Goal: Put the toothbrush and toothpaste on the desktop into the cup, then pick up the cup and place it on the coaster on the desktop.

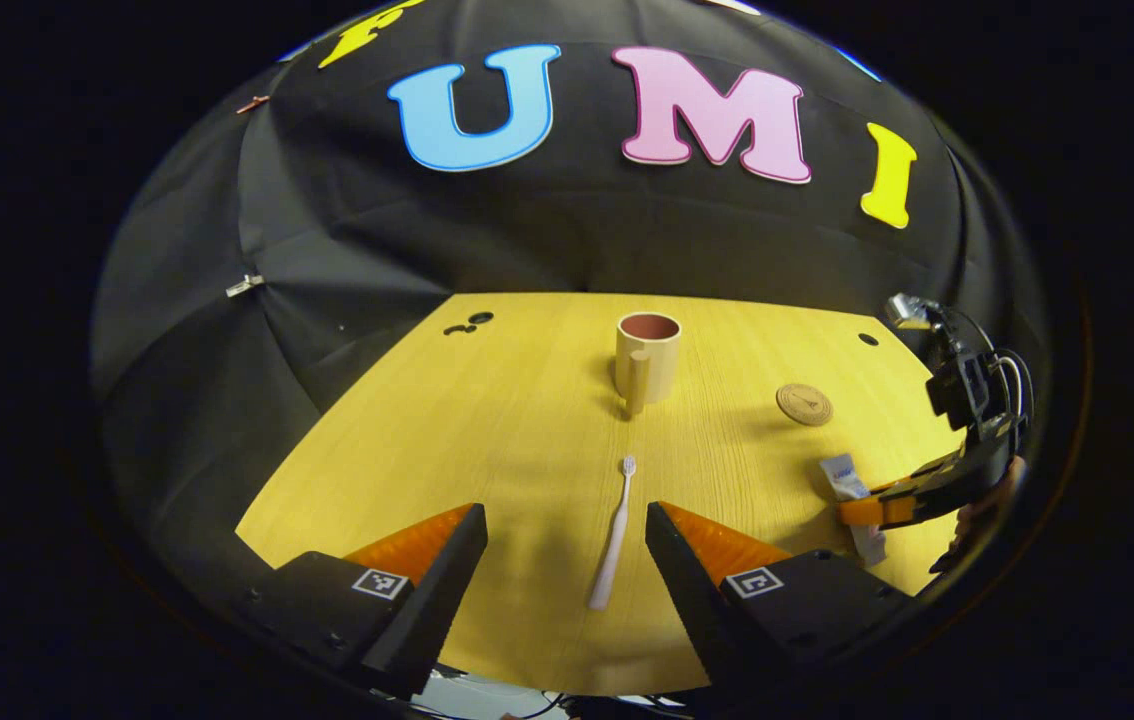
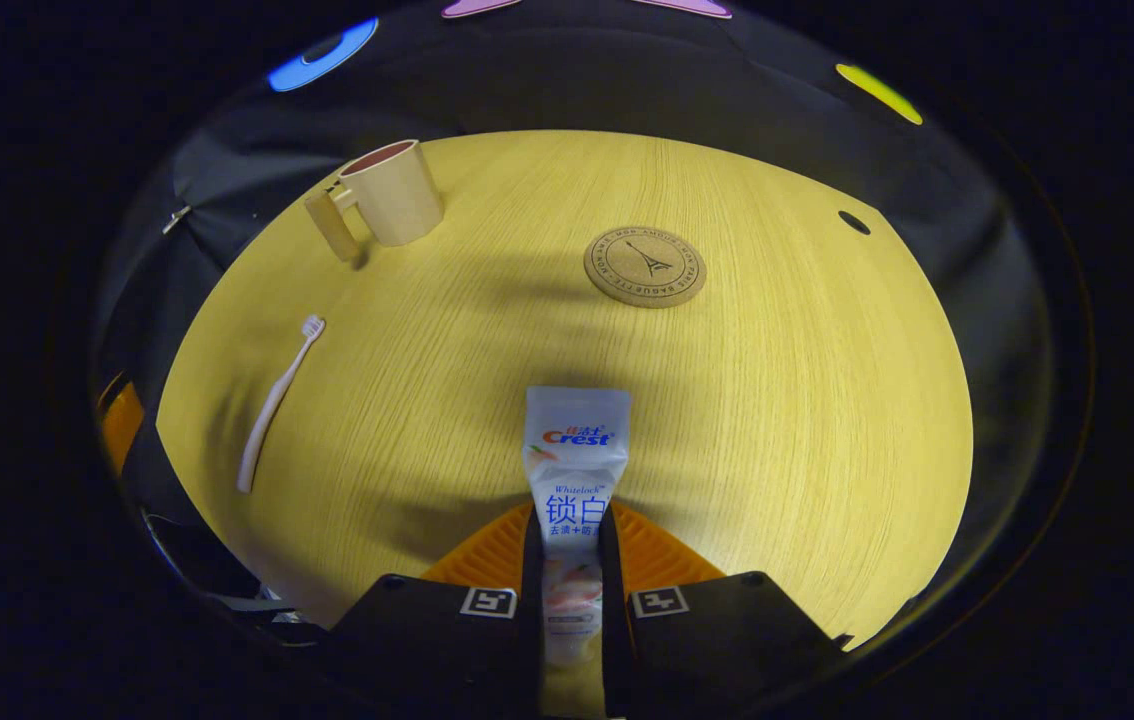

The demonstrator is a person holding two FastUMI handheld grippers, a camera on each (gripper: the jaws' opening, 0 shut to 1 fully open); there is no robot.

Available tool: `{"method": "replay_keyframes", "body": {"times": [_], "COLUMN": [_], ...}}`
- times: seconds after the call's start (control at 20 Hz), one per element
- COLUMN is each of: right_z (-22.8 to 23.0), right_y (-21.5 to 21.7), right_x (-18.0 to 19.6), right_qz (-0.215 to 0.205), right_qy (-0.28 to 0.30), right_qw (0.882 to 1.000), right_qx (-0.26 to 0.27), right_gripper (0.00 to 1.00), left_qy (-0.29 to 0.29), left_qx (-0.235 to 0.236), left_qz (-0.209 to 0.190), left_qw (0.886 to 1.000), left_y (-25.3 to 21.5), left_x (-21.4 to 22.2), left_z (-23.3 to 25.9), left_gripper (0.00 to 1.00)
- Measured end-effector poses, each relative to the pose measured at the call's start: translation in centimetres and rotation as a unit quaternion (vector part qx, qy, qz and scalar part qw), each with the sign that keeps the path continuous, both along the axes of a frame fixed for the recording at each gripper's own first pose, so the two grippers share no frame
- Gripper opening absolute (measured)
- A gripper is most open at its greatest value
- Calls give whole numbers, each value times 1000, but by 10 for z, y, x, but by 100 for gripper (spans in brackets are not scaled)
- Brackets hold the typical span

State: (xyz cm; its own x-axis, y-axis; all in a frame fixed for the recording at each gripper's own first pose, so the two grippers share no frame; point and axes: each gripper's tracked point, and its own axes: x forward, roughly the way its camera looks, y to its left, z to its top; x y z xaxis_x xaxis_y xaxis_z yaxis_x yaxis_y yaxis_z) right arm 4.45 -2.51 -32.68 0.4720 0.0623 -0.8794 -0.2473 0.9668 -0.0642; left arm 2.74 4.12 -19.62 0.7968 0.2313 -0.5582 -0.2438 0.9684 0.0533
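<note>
Two tongs working: right tongs (image 2: 567, 560) clamping the toothpaste (image 2: 575, 470) low, risking droop missing the cup (image 2: 392, 192); left tongs (image 1: 564, 550) gaping astride the toothbrush (image 1: 614, 540).

A white toothbrush (image 1: 614, 537) lies flat on the wooden desktop (image 1: 487, 420), bristles toward the cup (image 1: 647, 356). The cup, beige with a reddish inside, stands upright (handle toward the brush). A white toothpaste tube (image 2: 575, 470) lies flat, crimped end pointing at the round cork coaster (image 2: 644, 266).
</note>
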Motion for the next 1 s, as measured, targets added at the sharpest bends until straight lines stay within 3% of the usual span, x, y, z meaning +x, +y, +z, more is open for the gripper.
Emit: {"method": "replay_keyframes", "body": {"times": [0.5,0.85,0.9,1.0], "right_z": [54,77,78,80], "right_y": [-31,-53,-56,-60], "right_x": [6,-5,-6,-6], "right_qz": [-34,-43,-46,-53], "right_qy": [-55,-86,-88,-91], "right_qw": [997,995,995,994], "right_qx": [33,31,31,34], "right_gripper": [27,27,22,27], "left_qy": [143,214,225,246], "left_qx": [-29,-62,-66,-66], "left_qz": [-52,-60,-60,-57], "left_qw": [988,973,970,965], "left_y": [-10,-14,-15,-15], "left_x": [28,38,38,38], "left_z": [-75,-109,-114,-123], "left_gripper": [100,99,98,96]}}
